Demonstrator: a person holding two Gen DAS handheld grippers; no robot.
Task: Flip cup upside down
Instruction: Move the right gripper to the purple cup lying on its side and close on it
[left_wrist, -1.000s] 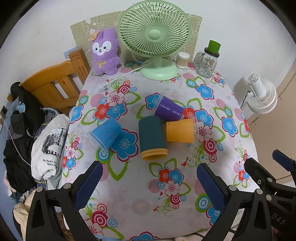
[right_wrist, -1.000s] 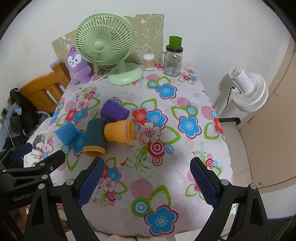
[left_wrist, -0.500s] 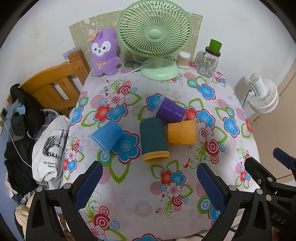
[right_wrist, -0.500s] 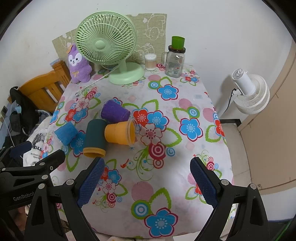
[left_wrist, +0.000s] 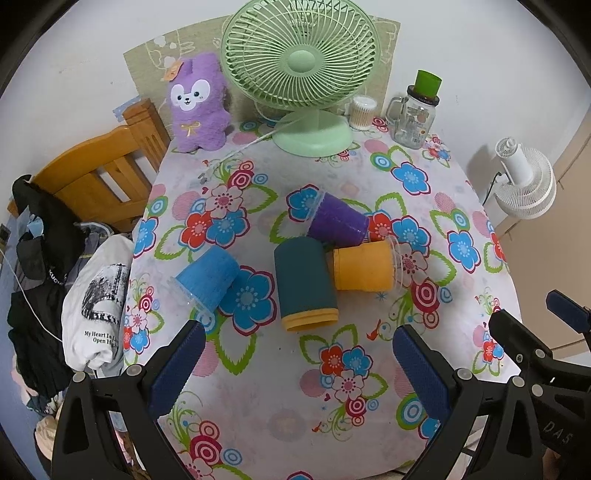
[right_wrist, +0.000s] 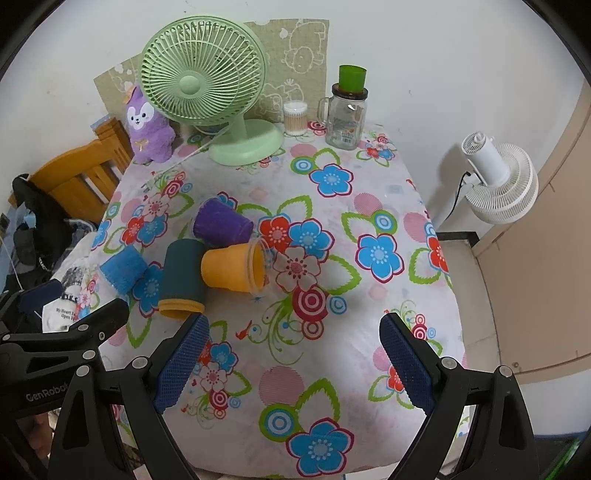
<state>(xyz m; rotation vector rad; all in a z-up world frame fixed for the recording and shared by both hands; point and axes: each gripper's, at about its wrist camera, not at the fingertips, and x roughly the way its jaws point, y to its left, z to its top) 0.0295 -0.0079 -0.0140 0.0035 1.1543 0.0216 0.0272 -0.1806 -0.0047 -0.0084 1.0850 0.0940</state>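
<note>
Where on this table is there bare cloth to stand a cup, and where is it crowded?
Free: the near stretch between the cups and both open grippers, left gripper and right gripper, and the right side past the orange cup. Crowded: the cup cluster around the dark green cup and the back edge by the fan.

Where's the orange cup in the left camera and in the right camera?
Left wrist: orange cup right of centre, on its side, right of the teal cup.
Right wrist: orange cup left of centre.
Shared landmark: the green fan at the back.

Flowered table (left_wrist: 461, 192) holds four cups (left_wrist: 306, 282) (all toppled), fan (left_wrist: 303, 70).
</note>
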